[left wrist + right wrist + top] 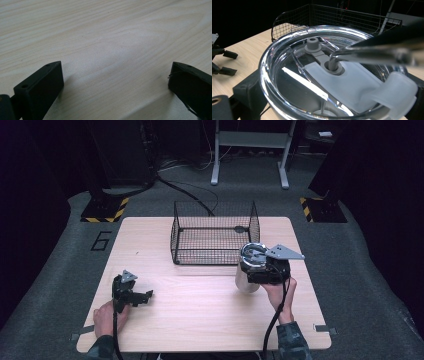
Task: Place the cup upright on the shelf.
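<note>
A steel tumbler [246, 279] with a clear lid [294, 75] is held just in front of the wire basket [215, 232]. My right gripper [257, 268] is shut on the tumbler, one black jaw on each side of it below the rim. A metal straw [372, 53] bends into the lid's grey hole. My left gripper [142, 297] rests on the table [200, 315] at the front left, open, with bare wood between its jaws [116, 75]. The left gripper [222, 62] also appears far off in the right gripper view.
The black wire basket [332, 15] stands at the back middle of the table and looks empty. A person's hands hold both grippers near the front edge. Stands and cables lie on the dark floor behind.
</note>
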{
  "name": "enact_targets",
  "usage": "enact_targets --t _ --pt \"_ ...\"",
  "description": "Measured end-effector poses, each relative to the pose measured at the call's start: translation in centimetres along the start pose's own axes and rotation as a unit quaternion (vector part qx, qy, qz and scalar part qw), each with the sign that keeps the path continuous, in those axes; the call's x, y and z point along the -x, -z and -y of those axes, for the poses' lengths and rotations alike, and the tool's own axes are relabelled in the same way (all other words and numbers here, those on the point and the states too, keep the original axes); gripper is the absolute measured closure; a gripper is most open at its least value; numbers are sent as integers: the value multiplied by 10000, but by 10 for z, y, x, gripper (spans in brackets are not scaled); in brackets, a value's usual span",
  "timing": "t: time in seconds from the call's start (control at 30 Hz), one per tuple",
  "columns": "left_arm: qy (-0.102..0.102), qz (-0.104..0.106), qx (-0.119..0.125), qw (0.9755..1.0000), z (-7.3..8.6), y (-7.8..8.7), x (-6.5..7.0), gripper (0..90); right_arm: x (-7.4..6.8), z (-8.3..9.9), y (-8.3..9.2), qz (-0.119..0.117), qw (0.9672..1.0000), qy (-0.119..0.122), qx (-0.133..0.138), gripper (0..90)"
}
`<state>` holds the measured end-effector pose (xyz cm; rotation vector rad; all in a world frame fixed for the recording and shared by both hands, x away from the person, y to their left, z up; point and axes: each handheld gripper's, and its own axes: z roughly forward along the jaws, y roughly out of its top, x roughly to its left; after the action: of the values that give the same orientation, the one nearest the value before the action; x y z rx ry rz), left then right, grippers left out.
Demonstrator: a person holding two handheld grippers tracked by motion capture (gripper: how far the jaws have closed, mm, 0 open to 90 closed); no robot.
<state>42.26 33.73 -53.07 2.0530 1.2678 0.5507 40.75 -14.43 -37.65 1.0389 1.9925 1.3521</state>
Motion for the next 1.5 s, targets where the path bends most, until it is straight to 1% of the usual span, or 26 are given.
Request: enact_targets --t 0.07,0.13,0.17,0.2,0.33,0.43,0.47,0.5,0.6,0.67,0.73,0.93,1.0,1.17,1.2,1.4,1.5 --pt "4 1 -2 10000 0 0 0 0 0 -2 -1 3 10000 -9 2 34" --pt "4 1 1 10000 0 0 0 0 0 -5 -3 -9 10000 40 4 34" --pt "5 0 1 10000 0 0 0 0 -1 -7 -4 15 10000 -7 -2 34" --pt "6 0 3 10000 0 0 0 0 0 -8 -5 9 10000 37 3 34" --pt "4 0 1 10000 0 0 0 0 0 -13 -8 4 10000 49 2 34" --pt "3 8 -3 10000 0 0 0 0 0 -16 -11 7 10000 14 -3 34" --pt "2 0 1 10000 0 0 0 0 1 -18 -12 0 10000 39 19 34" --pt "2 0 0 10000 0 0 0 0 0 -19 -12 7 10000 8 3 34" --pt "4 0 2 10000 0 0 0 0 2 -23 -15 -6 10000 51 0 34" --pt "3 1 0 10000 0 0 0 0 1 -26 -16 -1 10000 23 -3 34" --pt "3 0 1 10000 0 0 0 0 2 -28 -17 2 10000 52 10 34" --pt "3 0 1 10000 0 0 0 0 2 -41 -20 0 10000 70 52 34" --pt "3 0 0 10000 0 0 0 0 3 -44 -22 3 9999 112 65 34" --pt "3 0 0 10000 0 0 0 0 3 -50 -27 10 9999 79 65 34" --pt "4 1 1 10000 0 0 0 0 4 -51 -28 15 9999 113 63 34" --pt "3 0 0 10000 0 0 0 0 5 -59 -35 27 9999 121 61 34" --pt "5 0 2 10000 0 0 0 0 4 -64 -39 39 9999 81 69 34"
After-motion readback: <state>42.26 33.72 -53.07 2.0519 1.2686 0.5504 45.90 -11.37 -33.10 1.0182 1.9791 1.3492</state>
